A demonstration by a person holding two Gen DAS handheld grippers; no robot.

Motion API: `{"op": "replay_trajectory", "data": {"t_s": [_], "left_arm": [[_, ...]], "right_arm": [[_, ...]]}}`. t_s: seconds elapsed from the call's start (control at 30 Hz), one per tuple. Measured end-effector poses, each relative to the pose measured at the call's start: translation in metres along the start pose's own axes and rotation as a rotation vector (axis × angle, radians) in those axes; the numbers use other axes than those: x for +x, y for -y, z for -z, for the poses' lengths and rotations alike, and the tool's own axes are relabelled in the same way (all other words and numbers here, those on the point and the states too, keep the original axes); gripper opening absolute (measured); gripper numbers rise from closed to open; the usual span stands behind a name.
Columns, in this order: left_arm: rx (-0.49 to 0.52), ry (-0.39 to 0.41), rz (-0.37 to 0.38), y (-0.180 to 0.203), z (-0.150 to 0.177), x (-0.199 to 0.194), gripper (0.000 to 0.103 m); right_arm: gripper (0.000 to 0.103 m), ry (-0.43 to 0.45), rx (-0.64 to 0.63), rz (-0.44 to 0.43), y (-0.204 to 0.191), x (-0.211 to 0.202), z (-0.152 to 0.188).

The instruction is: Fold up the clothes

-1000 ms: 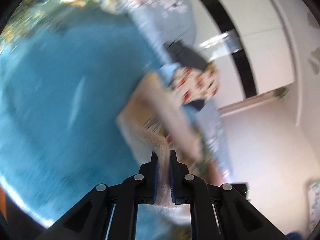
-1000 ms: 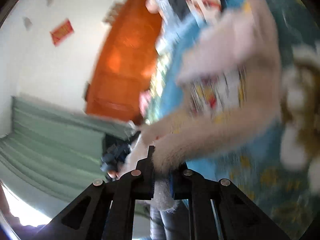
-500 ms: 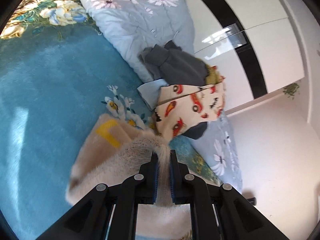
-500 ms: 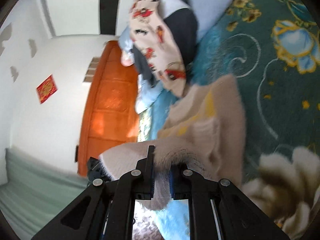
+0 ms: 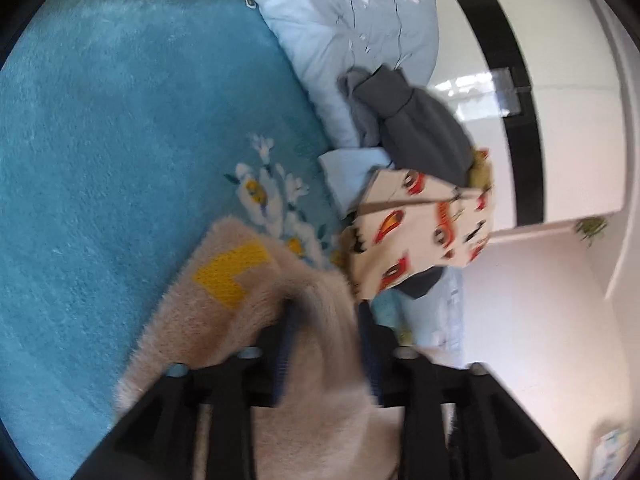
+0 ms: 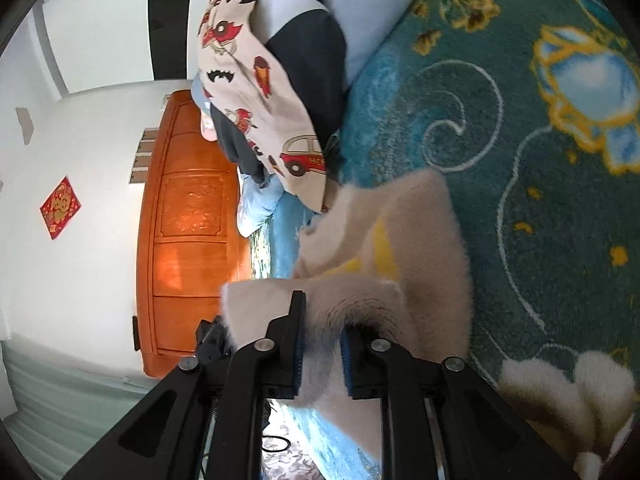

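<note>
While the fuzzy beige sweater with the yellow patch [image 5: 240, 304] lies bunched on the blue floral plush blanket [image 5: 120, 128], both claws are low over it. The left gripper [image 5: 324, 320] has its jaws standing apart, with a fold of the beige pile rising loosely between them; the blue pads [image 5: 285, 344] sit on either side of the fabric with a gap showing, so it is not clamped. That view is motion-blurred near the fingers. The sweater spreads from just under this claw out ahead and to its left, the yellow patch ahead-left of the fingertips.

The right gripper [image 6: 322, 316] is also parted, a hump of the same sweater [image 6: 400, 240] bulging up between its fingers [image 6: 298, 332] and lying ahead and to its right on the blanket [image 6: 520, 160]. Whether the pads still touch the cloth I cannot tell.

Just beyond both claws a pile of clothes rests against a pale blue flowered quilt [image 5: 352, 40]: a cream garment printed with red cars [image 5: 420, 224], a dark grey garment [image 5: 416, 120] on top. From the right claw the cream garment [image 6: 256, 92] is ahead-left, with an orange wooden headboard [image 6: 188, 232] further left.
</note>
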State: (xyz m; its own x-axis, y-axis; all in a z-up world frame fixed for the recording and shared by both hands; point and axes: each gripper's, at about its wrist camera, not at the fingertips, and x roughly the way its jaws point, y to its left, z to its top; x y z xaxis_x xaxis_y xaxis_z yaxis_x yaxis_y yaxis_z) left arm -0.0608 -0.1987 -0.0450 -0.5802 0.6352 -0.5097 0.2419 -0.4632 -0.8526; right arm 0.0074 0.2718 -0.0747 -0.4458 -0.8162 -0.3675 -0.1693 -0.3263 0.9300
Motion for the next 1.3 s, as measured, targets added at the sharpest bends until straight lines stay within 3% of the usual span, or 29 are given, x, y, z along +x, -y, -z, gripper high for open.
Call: {"op": "replay_trajectory", "data": {"t_s": [0.07, 0.13, 0.23, 0.3, 0.43, 0.7, 1.13, 1.2, 1.23, 1.3], "left_arm": [[0.012, 0.026, 0.015, 0.002, -0.003, -0.009, 0.059], [0.048, 0.036, -0.025, 0.005, -0.005, -0.015, 0.059], [0.095, 0.023, -0.077, 0.007, -0.003, -0.023, 0.059], [0.174, 0.023, -0.153, 0.007, 0.002, -0.031, 0.059], [0.234, -0.011, -0.247, -0.011, 0.011, -0.040, 0.060], [0.185, -0.079, -0.221, -0.033, 0.019, -0.016, 0.068], [0.131, -0.087, -0.201, -0.044, 0.009, 0.005, 0.068], [0.135, -0.065, -0.214, -0.041, 0.012, 0.004, 0.063], [0.146, -0.054, -0.228, -0.039, 0.015, 0.003, 0.058], [0.167, -0.036, -0.257, -0.031, 0.020, 0.001, 0.053]], "right_arm": [[0.044, 0.011, -0.008, -0.014, -0.003, -0.004, -0.001], [0.055, 0.037, -0.022, -0.010, -0.006, -0.012, -0.003], [0.056, 0.076, -0.042, -0.002, -0.011, -0.023, -0.004], [0.057, 0.085, -0.074, 0.032, -0.013, -0.032, -0.002], [0.076, 0.088, -0.137, 0.154, -0.002, -0.051, 0.016], [0.076, 0.015, -0.105, 0.167, 0.027, -0.025, 0.043], [0.076, 0.062, -0.111, 0.192, 0.023, 0.022, 0.025], [0.068, 0.066, -0.092, 0.186, 0.025, 0.020, 0.026], [0.056, 0.066, -0.077, 0.180, 0.028, 0.018, 0.027], [0.052, 0.065, -0.037, 0.155, 0.033, 0.014, 0.027]]}}
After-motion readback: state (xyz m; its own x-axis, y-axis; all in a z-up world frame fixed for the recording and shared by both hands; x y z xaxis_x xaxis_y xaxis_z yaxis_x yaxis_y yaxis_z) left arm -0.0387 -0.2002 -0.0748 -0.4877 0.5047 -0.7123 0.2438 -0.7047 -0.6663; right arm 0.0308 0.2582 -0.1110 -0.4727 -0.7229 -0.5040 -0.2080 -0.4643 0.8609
